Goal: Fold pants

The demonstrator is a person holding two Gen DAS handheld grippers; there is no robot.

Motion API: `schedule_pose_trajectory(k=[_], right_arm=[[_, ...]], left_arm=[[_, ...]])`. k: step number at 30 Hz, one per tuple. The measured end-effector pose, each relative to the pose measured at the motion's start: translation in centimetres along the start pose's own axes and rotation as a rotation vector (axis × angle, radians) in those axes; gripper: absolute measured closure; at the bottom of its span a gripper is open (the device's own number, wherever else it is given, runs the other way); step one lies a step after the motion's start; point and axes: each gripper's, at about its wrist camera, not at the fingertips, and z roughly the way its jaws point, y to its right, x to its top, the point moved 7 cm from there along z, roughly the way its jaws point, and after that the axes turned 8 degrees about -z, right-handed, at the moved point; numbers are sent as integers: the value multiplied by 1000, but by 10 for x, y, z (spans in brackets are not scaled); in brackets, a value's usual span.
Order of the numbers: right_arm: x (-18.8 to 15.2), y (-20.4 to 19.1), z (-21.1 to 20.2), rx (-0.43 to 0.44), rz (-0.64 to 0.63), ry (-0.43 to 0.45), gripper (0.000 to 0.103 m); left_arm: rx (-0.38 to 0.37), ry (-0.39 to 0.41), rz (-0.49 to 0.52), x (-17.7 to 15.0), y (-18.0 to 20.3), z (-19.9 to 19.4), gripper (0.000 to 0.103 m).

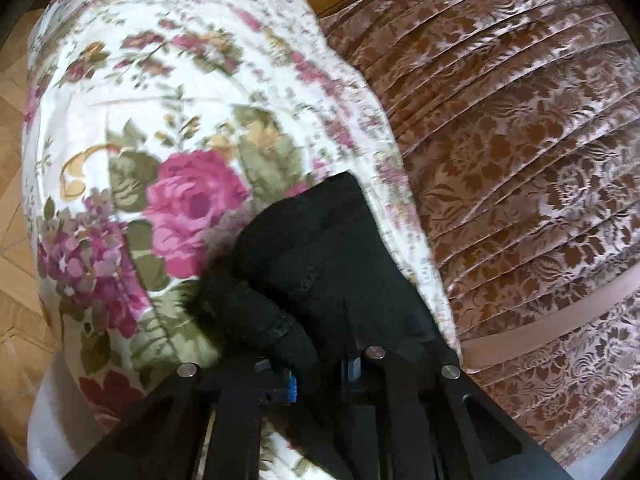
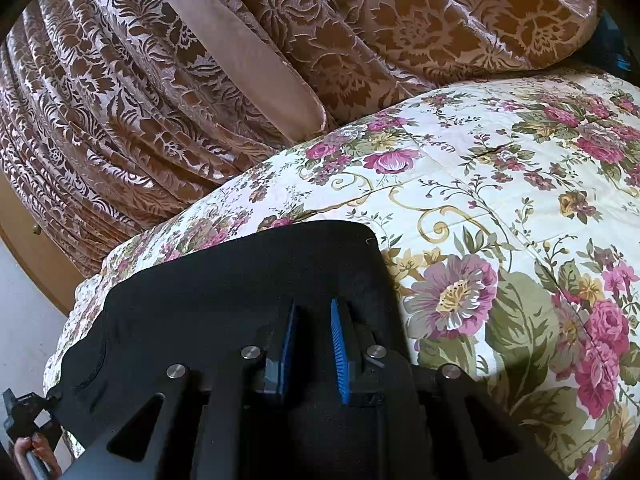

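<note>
The black pants (image 2: 240, 280) lie on a bed, near the quilt's edge that runs along the brown curtain, flattened into a block with one rounded corner toward the middle of the quilt. In the left wrist view a bunched part of the pants (image 1: 320, 252) rises from the jaws, its top corner against the quilt's edge. The left gripper (image 1: 316, 376) is clenched on this fabric; black cloth fills the narrow gap between its blue pads and hides most of them. The right gripper (image 2: 314, 344) rests over the flat pants with its blue ribbed pads (image 2: 340, 340) close together; whether they pinch a layer of cloth cannot be told, since the tips sink against the dark fabric. The quilt (image 2: 480, 184) is cream with pink roses, green leaves and gold scrolls. Beside it hangs the curtain (image 2: 140, 80), pleated, with a leaf pattern and a plain beige band. A hand (image 2: 32, 452) on a dark handle shows at the lower left corner of the right wrist view. Parquet floor (image 1: 16, 240) shows beyond the quilt's far edge. No writing or label can be read anywhere.
</note>
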Motion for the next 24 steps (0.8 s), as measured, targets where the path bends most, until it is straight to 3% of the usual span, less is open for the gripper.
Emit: schedule_pose_trajectory(k=[5,11,14,18,24], right_arm=[[0,0,0,1,0,-1,86],[1,-10,-6,-40,-68,5,81],[3,-19,-18,-82,-129,18,80],[1,-23,-26,-136,-186,-22,80],[-4,-19,-44,-72,-134,-35,80]], left_arm=[[-60,49,142,-4,48,-18,90],[-197,63,380,-37,140,-40,90],[-276,49,552,-72,193,-50,90],[-381,-4,702,-123,238,-58,90],[-485,-114,858,-204,278,-52,90]])
